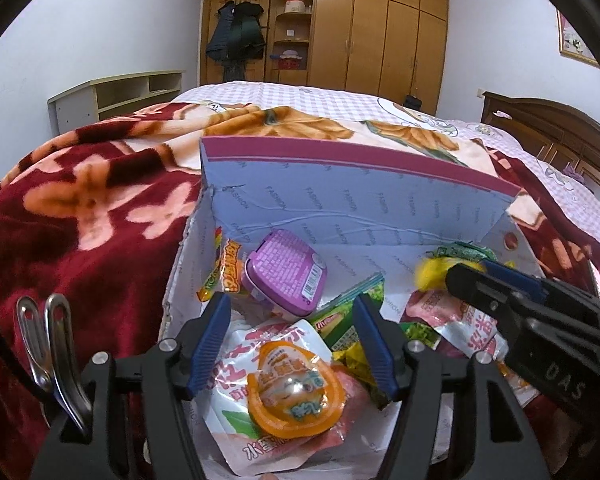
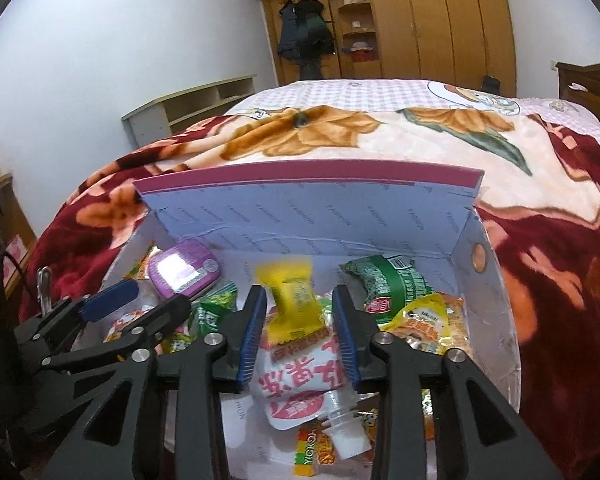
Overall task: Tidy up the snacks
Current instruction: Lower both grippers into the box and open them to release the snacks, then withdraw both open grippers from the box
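Note:
An open cardboard box (image 1: 340, 200) (image 2: 300, 216) lies on the bed with several snacks in it. My left gripper (image 1: 292, 304) (image 2: 148, 300) hangs open over its near left part, above an orange jelly cup (image 1: 292, 392) and a purple tub (image 1: 284, 276) (image 2: 184, 268), with nothing between its pads. My right gripper (image 2: 299, 294) (image 1: 472, 270) is over the right part. A blurred yellow packet (image 2: 292, 296) (image 1: 430, 276) sits between its fingertips, with a gap on either side. Below lie a red-and-white spouted pouch (image 2: 300, 376) and a green packet (image 2: 392, 284).
The box rests on a dark red flowered blanket (image 1: 80, 220) (image 2: 560, 280) over a checked bedsheet (image 1: 300, 96). A low shelf unit (image 1: 120, 96) stands by the left wall. Wooden wardrobes (image 1: 380, 40) fill the far wall, and a dark headboard (image 1: 560, 128) is at the right.

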{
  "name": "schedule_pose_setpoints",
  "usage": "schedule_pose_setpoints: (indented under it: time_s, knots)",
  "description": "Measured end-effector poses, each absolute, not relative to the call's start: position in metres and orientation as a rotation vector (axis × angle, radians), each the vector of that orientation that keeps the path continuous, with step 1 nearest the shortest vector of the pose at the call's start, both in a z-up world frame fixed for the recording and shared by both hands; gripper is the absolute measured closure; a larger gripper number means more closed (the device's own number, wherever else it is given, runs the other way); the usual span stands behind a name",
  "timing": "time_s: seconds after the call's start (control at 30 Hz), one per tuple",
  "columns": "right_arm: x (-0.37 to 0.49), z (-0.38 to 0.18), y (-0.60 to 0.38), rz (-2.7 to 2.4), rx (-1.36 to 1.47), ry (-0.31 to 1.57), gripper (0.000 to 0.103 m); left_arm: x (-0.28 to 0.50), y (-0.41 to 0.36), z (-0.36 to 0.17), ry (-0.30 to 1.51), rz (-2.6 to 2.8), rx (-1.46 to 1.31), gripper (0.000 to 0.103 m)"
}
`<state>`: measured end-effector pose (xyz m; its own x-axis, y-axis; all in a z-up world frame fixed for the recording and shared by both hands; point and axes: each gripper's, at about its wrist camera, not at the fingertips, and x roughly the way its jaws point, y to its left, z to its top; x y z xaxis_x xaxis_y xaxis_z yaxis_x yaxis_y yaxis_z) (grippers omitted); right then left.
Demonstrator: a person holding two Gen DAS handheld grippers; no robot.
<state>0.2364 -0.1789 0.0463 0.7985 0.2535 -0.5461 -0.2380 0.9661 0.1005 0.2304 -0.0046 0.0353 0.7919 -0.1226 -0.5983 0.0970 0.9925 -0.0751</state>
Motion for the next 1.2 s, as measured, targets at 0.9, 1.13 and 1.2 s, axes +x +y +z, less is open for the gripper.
schedule_pose_setpoints:
  time_s: [0.9,1.13,1.2]
  knots:
    - [0.158,0.066,-0.185,0.289,0.099,0.491,0.057,0.164,-0.011,0.065,0.626,-0.149,-0.047,0.036]
    - [0.132,0.064,-0.184,0.276,0.116,0.471,0.052,0.139,-0.01,0.061,0.635,-0.139,-0.054,0.036]
    - [0.124,0.06,-0.184,0.271,0.122,0.469,0.05,0.133,-0.01,0.058,0.638,-0.134,-0.053,0.036]
